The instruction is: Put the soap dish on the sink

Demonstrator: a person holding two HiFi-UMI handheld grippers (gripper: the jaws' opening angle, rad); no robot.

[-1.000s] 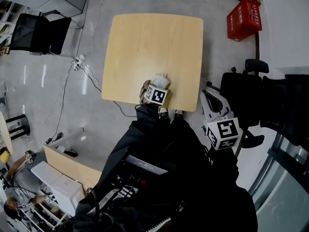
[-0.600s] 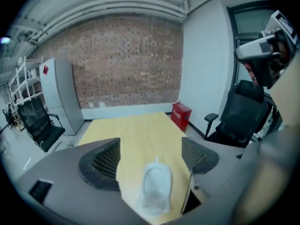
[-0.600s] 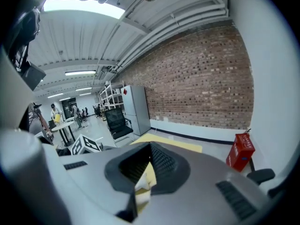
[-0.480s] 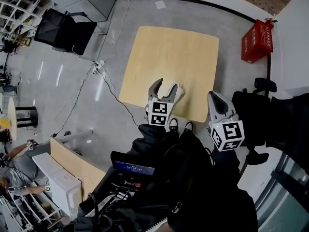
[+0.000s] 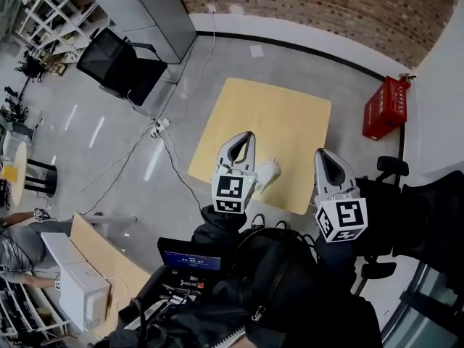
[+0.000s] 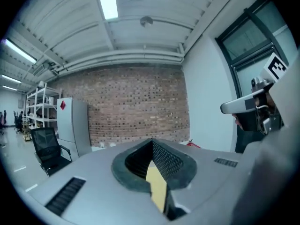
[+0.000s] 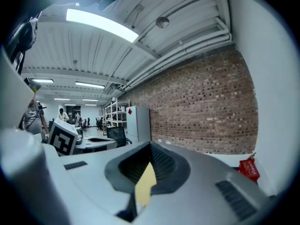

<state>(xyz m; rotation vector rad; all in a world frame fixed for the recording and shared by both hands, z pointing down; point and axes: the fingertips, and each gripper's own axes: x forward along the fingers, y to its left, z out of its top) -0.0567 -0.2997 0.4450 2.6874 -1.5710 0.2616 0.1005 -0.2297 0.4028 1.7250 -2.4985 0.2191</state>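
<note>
A small white object (image 5: 266,172), which looks like the soap dish, lies near the front edge of the light wooden table (image 5: 275,122); its details are too small to tell. My left gripper (image 5: 246,137) is held high above the table with its jaws shut and nothing between them. My right gripper (image 5: 323,155) hangs beside it, to the right of the table, also shut and empty. In the left gripper view the jaws (image 6: 151,143) point almost level at a brick wall. The right gripper view shows its own closed jaws (image 7: 150,147) the same way. No sink is visible.
A red crate (image 5: 386,107) stands on the floor right of the table. A black chair (image 5: 119,67) and a grey cabinet (image 5: 156,6) are at the back left. Cables (image 5: 158,130) trail on the floor left of the table. Another black chair (image 5: 391,170) is at the right.
Both grippers have risen well above the table and now point nearly level. The left gripper's jaws went from open to shut, empty. The white object stays on the table.
</note>
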